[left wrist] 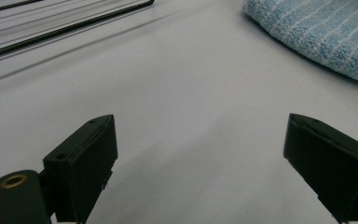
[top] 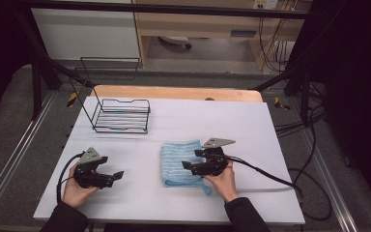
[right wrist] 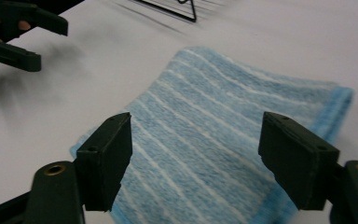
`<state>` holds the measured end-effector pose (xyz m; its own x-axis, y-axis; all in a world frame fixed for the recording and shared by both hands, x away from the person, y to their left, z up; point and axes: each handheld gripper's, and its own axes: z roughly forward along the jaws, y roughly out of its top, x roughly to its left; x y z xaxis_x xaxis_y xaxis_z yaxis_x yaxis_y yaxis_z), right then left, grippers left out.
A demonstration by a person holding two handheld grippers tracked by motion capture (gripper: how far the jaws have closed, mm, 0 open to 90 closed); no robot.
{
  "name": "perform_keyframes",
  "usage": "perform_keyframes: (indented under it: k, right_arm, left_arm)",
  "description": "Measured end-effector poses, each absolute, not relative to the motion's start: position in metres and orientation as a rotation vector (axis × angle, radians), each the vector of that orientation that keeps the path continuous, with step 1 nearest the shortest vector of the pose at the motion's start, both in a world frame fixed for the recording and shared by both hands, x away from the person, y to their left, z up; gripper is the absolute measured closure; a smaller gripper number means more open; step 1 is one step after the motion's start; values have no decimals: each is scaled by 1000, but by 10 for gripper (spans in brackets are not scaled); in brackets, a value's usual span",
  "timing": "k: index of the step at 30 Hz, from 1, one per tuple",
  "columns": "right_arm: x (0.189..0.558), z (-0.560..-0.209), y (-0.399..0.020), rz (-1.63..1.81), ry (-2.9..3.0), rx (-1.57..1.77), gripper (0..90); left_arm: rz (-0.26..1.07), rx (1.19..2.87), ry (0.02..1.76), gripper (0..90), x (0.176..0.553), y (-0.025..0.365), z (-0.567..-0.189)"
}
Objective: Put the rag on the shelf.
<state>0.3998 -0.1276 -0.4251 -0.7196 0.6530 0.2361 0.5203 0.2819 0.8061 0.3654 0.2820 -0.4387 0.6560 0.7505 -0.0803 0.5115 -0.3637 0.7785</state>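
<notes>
Right gripper [top: 191,165] hovers over the folded blue towel [top: 181,162], jaws wide and empty; left gripper [top: 112,166] likewise gapes; next, probably regrasping a towel edge.

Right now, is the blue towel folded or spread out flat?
Folded. The blue towel lies as a compact rectangle on the white table, and the right gripper view shows doubled layers along its edge.
</notes>
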Motion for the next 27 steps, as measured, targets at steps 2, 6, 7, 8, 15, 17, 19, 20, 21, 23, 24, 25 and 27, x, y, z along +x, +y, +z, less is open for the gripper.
perform_keyframes:
  k: [2,6,7,8,15,17,19,20,21,23,24,25,27]
  right_arm:
    - [402,-427,-134,1431,2393,1126,177]
    - [405,-428,-144,1425,2397,1141,135]
    - [406,-428,-151,1430,2389,1152,107]
    - [407,-428,-154,1435,2383,1160,95]
    - [406,-428,-173,1449,2347,1193,42]
    - [403,-429,-180,1458,2345,1195,32]
    - [402,-430,-183,1453,2350,1184,27]
    - [400,-430,-187,1449,2349,1172,20]
    - [399,-430,-189,1449,2351,1172,17]
    - [398,-430,-192,1449,2349,1172,15]
    - [397,-430,-196,1453,2343,1168,12]
    - [397,-430,-196,1453,2343,1168,12]
    - [396,-430,-200,1457,2335,1168,11]
  left_arm:
    - [369,2047,981,98,365,280,-439]
    - [366,2047,980,98,365,279,-438]
    - [364,2044,980,98,365,278,-438]
    - [359,2041,980,98,365,278,-437]
    - [358,2045,979,96,366,269,-434]
    - [355,2040,982,95,367,266,-433]
    - [354,2040,986,94,368,263,-431]
    - [352,2035,991,92,369,261,-430]
    - [353,2035,991,91,370,259,-429]
    - [343,2031,992,91,372,255,-427]
    - [344,2030,994,91,373,252,-426]
    - [345,2032,994,91,374,249,-424]
    - [345,2037,991,91,377,243,-422]
